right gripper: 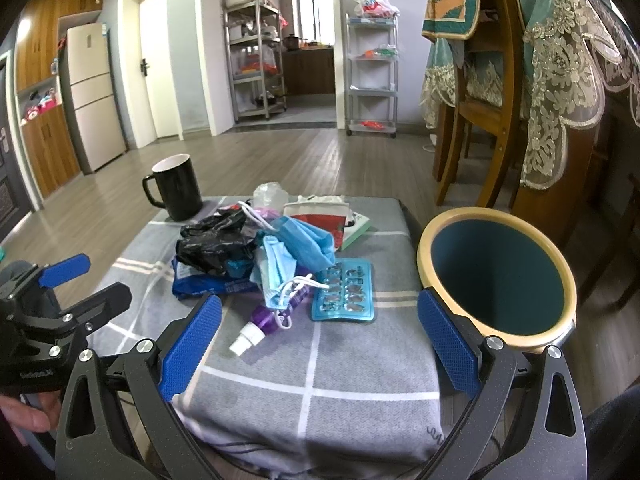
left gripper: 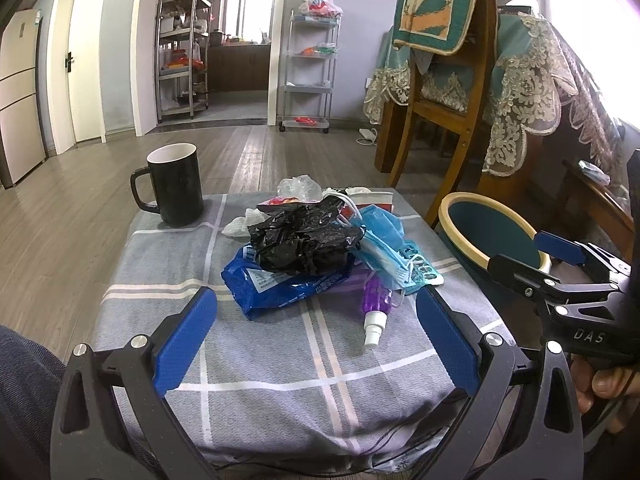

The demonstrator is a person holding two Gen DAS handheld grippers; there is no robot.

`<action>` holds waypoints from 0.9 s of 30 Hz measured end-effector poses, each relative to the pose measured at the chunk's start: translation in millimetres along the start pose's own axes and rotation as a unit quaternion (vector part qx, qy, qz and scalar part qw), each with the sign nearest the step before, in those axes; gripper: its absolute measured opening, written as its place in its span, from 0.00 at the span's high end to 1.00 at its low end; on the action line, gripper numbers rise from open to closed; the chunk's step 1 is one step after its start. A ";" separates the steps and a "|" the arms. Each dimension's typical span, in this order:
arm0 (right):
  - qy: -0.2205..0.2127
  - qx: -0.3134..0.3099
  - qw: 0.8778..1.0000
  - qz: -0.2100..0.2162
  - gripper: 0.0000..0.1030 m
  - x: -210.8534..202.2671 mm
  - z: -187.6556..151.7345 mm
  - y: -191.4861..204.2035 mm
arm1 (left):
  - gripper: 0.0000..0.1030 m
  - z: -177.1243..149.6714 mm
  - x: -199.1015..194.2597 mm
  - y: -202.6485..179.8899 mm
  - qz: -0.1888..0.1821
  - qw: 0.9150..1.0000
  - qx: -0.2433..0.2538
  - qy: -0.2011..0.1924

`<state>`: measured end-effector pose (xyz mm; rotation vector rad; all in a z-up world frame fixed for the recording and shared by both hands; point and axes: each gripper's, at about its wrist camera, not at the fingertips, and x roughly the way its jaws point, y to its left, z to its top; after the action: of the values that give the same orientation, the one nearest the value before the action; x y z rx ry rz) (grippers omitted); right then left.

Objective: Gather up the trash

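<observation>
I have both grippers low at the near edge of the counter (left gripper: 160, 264), which is draped in a grey plaid cloth. My left gripper (left gripper: 316, 332) stands wide open with nothing between its blue pads; my right gripper (right gripper: 318, 336) is spread just as wide and empty too.

The trash sits heaped at the centre of both frames. A crumpled black plastic bag (left gripper: 304, 240) lies on top of a blue wrapper (left gripper: 276, 288). Just right of it are bunched blue face masks (right gripper: 296, 248), and below them a purple spray bottle (right gripper: 268, 318) lies on its side, white nozzle toward me. A teal blister pack (right gripper: 346, 292) lies flat just right of the bottle. Behind the heap I see a red-and-white packet (right gripper: 320, 216) and some clear plastic.

A black mug (left gripper: 176, 184) stands upright at the upper left of the counter, apart from the heap. The bin (right gripper: 496, 276), teal inside with a cream rim, stands beside the counter at the right.
</observation>
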<state>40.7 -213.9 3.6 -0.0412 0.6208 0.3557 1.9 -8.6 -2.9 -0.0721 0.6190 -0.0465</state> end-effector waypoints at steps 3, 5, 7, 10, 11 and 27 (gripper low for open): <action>0.000 0.000 1.000 0.000 0.05 0.1 0.2 -0.1 | 0.06 0.0 0.3 -1.0 0.000 1.000 0.001 0.001; 0.000 0.000 1.000 0.000 0.05 0.1 0.2 -0.2 | 0.06 0.3 0.0 -1.6 -0.001 1.000 0.001 0.001; 0.000 0.000 1.000 0.000 0.05 0.2 0.1 -0.4 | 0.06 0.4 -0.1 -1.6 -0.001 1.000 0.001 0.001; 0.001 0.001 1.000 0.000 0.05 0.1 0.3 -0.5 | 0.06 0.0 0.3 -2.6 -0.001 1.000 0.001 0.001; 0.001 0.001 1.000 0.000 0.05 0.1 0.3 -0.6 | 0.06 0.4 -0.1 -1.9 0.000 1.000 0.001 0.001; 0.001 0.001 1.000 0.001 0.05 -0.2 0.9 -1.8 | 0.06 1.0 0.7 -3.7 0.000 1.000 0.001 0.002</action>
<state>41.7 -215.5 4.3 -0.0389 0.6240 0.3568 3.0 -12.3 -2.2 -0.0699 0.6223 -0.0466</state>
